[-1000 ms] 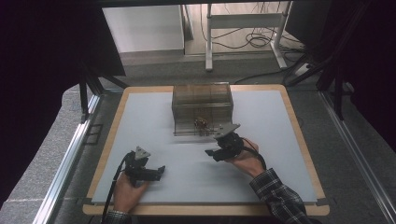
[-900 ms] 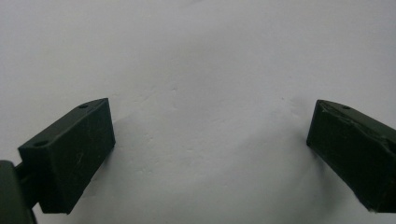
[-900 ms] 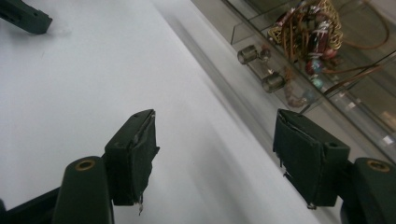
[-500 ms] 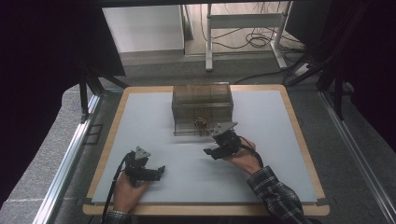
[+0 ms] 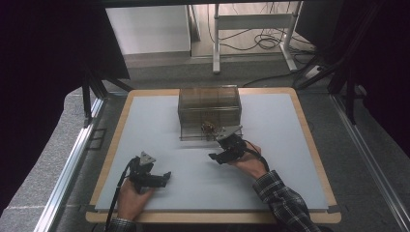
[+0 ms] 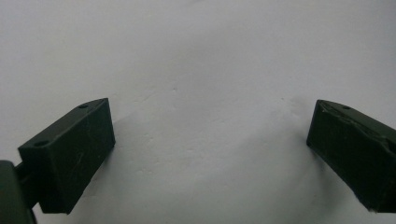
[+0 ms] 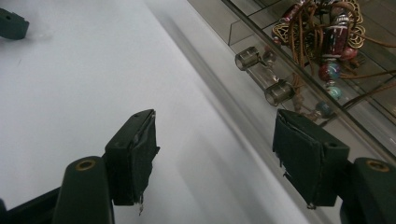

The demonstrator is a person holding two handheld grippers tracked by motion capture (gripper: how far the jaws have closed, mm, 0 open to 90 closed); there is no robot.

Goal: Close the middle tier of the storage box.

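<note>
The clear box is seen at upper centre of the high view, standing on the white bench. A beaded trinket lies inside it behind the front wall, at upper right of the right claw view, by a clear handle. The right claw is held just below the box front, jaws apart, nothing gripped. The left claw is seen at lower left, jaws wide apart over bare bench.

Clear glossy plastic box on matt white tabletop.
</note>
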